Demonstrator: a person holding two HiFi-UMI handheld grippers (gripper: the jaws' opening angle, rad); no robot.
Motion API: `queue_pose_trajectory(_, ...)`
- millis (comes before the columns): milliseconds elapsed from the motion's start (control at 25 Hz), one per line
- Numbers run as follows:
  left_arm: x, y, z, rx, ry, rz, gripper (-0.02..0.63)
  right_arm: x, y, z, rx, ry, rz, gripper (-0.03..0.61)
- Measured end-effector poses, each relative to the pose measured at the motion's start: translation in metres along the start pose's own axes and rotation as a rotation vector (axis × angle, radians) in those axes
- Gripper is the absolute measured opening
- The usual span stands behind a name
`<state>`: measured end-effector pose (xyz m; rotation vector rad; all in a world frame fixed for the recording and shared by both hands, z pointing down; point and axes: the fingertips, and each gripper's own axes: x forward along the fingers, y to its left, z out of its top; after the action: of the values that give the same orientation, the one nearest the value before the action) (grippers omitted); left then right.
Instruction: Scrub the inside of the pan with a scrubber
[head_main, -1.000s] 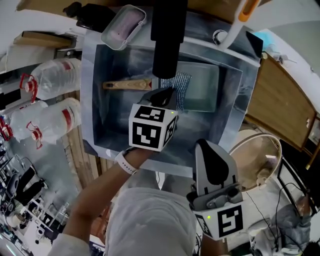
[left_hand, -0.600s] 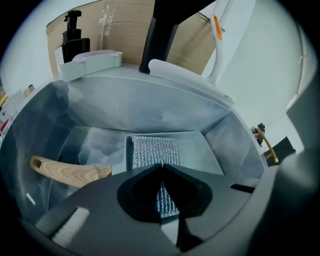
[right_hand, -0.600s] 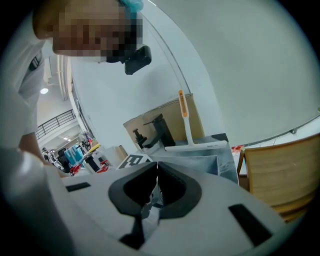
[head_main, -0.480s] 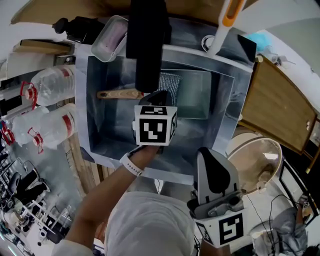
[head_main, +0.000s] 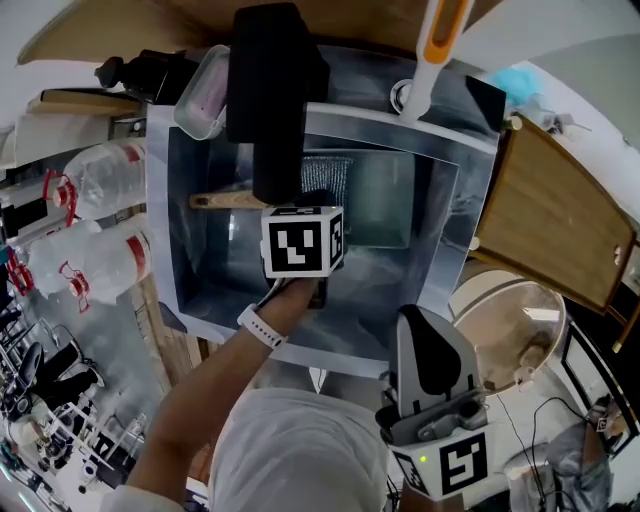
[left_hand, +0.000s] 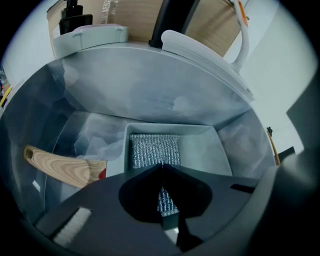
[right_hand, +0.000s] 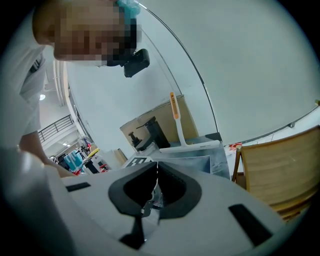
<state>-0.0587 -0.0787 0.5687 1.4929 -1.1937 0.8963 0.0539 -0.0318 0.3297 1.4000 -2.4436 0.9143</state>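
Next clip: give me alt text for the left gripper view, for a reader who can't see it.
The left gripper has its jaws closed on a silver mesh scrubber that lies inside a grey rectangular pan in a steel sink. A wooden handle lies left of the pan; a black faucet stands behind the sink.

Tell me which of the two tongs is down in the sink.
The left tongs, shut on the scrubber in the pan; the right tongs are outside the sink, shut on nothing.
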Motion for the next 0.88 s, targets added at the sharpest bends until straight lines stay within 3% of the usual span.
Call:
queue_pose_trajectory(320,0.007,-0.013,0.002,0.084,0.011,-0.003,0.008,0.001,-0.007,0.004,0.018,-0.008,-0.004,0.006)
queue_pose_trajectory(560,0.017,-0.047,0.004,0.145,0.039,-0.067,0.008,-0.003,-0.016,0.005,0.034,-0.017,-0.015,0.007)
queue_pose_trajectory(880,0.026,-0.086,0.001,0.159,0.043,-0.134,0.008,-0.012,-0.027,0.009,0.04,-0.029,-0.041,0.007)
